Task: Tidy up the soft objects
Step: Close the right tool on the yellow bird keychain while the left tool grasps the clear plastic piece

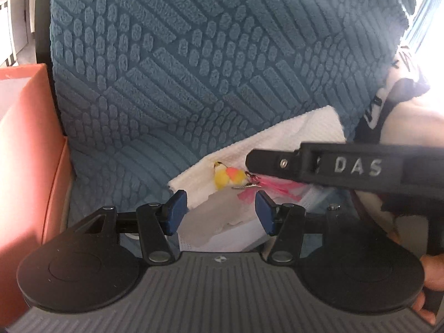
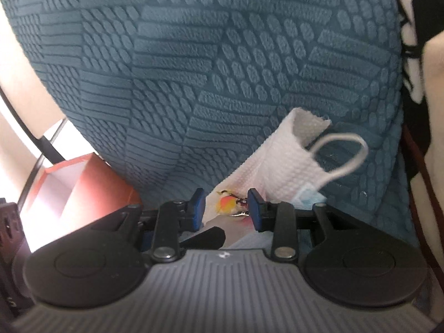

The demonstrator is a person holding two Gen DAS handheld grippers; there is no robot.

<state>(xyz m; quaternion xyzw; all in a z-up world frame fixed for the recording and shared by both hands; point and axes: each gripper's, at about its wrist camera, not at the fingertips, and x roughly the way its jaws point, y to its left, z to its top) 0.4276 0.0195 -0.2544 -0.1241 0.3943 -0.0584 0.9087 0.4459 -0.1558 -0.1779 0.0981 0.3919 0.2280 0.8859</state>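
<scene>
A small yellow and orange plush toy (image 1: 229,177) with a metal clasp and pink ribbon lies on white cloths (image 1: 277,144) on a blue textured seat cover (image 1: 194,69). My left gripper (image 1: 220,211) is open, just short of the toy above the cloths. My right gripper's body (image 1: 347,166) reaches in from the right, its tip at the toy's clasp. In the right wrist view the right gripper (image 2: 226,208) is open, with the toy (image 2: 227,204) between its blue pads. A white waffle cloth (image 2: 283,161) and a face mask with ear loop (image 2: 344,152) lie behind it.
An orange open box (image 1: 30,127) stands at the left of the seat; it also shows in the right wrist view (image 2: 83,183). A black and white garment (image 1: 388,94) lies at the right. The blue backrest (image 2: 194,55) rises right behind the objects.
</scene>
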